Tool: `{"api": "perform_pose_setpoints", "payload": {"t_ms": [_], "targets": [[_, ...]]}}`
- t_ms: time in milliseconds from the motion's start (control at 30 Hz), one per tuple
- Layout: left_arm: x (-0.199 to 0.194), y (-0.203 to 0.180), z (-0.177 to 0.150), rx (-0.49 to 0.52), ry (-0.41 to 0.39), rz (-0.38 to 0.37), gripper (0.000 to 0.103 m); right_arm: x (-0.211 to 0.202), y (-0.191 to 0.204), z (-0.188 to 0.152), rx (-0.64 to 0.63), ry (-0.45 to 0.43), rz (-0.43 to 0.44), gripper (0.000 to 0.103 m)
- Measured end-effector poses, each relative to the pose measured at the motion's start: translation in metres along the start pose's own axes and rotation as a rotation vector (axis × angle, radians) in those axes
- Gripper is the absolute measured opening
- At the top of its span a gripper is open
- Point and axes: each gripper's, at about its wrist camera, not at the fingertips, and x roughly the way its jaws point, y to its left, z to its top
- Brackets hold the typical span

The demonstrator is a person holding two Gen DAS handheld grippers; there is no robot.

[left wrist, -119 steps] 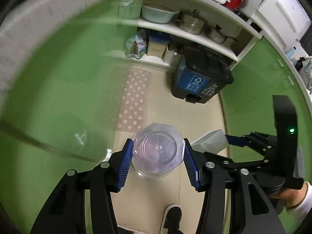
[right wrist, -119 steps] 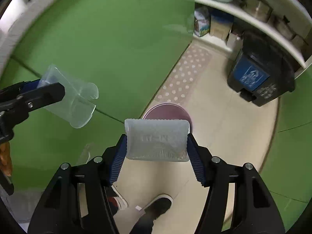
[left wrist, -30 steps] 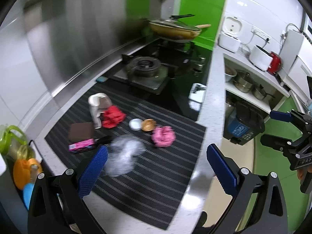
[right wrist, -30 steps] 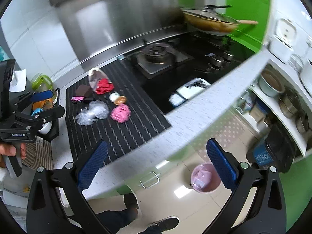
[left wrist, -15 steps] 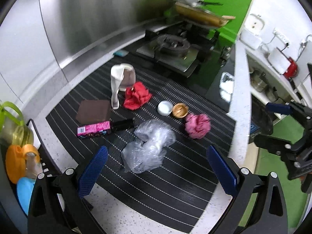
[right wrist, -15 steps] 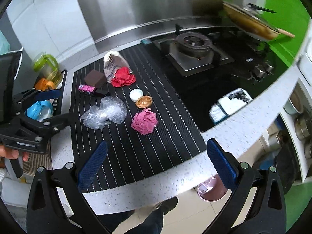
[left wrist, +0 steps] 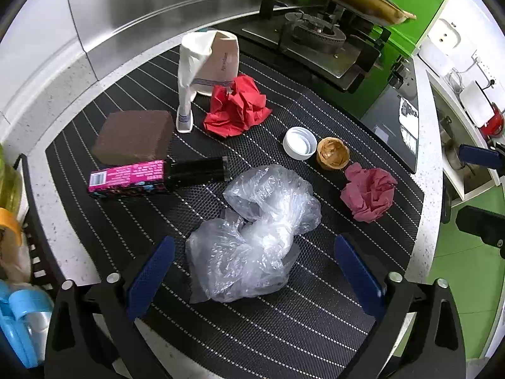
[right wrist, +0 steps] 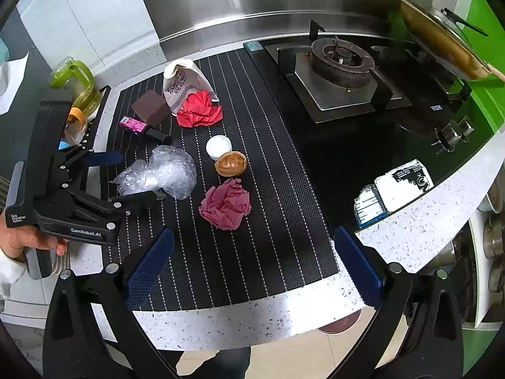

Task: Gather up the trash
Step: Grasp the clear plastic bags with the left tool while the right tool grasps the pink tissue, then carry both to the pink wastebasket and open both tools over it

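Trash lies on a black striped mat [left wrist: 284, 325]. A crumpled clear plastic bag [left wrist: 255, 237] lies between the open jaws of my left gripper [left wrist: 252, 268]; in the right wrist view the bag [right wrist: 164, 173] sits at the left gripper [right wrist: 132, 177]. Further off lie a pink paper ball [left wrist: 369, 192], a red paper ball [left wrist: 236, 107], a white lid [left wrist: 300, 143], a brown cup [left wrist: 333, 153], a pink box [left wrist: 129, 177], a brown block [left wrist: 132, 137] and a white paper bag [left wrist: 208, 60]. My right gripper [right wrist: 252, 271] is open and empty, above the mat's front edge, short of the pink ball [right wrist: 225, 203].
A gas stove [right wrist: 341, 72] with a pan [right wrist: 442, 41] stands right of the mat. A green jug [right wrist: 75, 85] and a rack stand at the left. The speckled counter edge [right wrist: 284, 315] runs across the front; a pink bin [right wrist: 334, 325] shows on the floor below.
Both grippers have moved in lower over the mat. The left one now has its open jaws either side of the plastic bag. Four seconds ago both held clear containers, now gone.
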Motion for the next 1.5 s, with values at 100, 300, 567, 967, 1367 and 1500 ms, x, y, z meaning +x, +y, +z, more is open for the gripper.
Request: {"api": "perform_pose_setpoints", "payload": {"t_ms": [100,300,567,967,1367,1500], "targets": [[0.006,0.001,0.0,0.002,0.018,-0.003,0.066,0.005,-0.001,0.002,-0.001,0.006,0.005,0.1],[0.006,-0.001,0.001,0.011,0.02,-0.017,0.032,0.013,0.0,0.005,-0.002,0.016,0.013,0.1],[-0.022,-0.002,0.003,0.004,-0.041,-0.033,0.025,0.031,0.006,0.009,-0.022,0.042,0.024,0.1],[-0.043,0.001,0.003,-0.033,-0.086,-0.023,0.025,0.074,0.022,0.015,-0.088,0.116,0.023,0.099],[-0.049,0.007,-0.002,-0.054,-0.09,-0.016,0.025,0.088,0.031,0.014,-0.131,0.139,0.007,0.045],[-0.051,0.002,-0.001,-0.026,-0.092,-0.027,0.025,0.076,0.031,0.015,-0.121,0.112,0.002,0.043]]}}
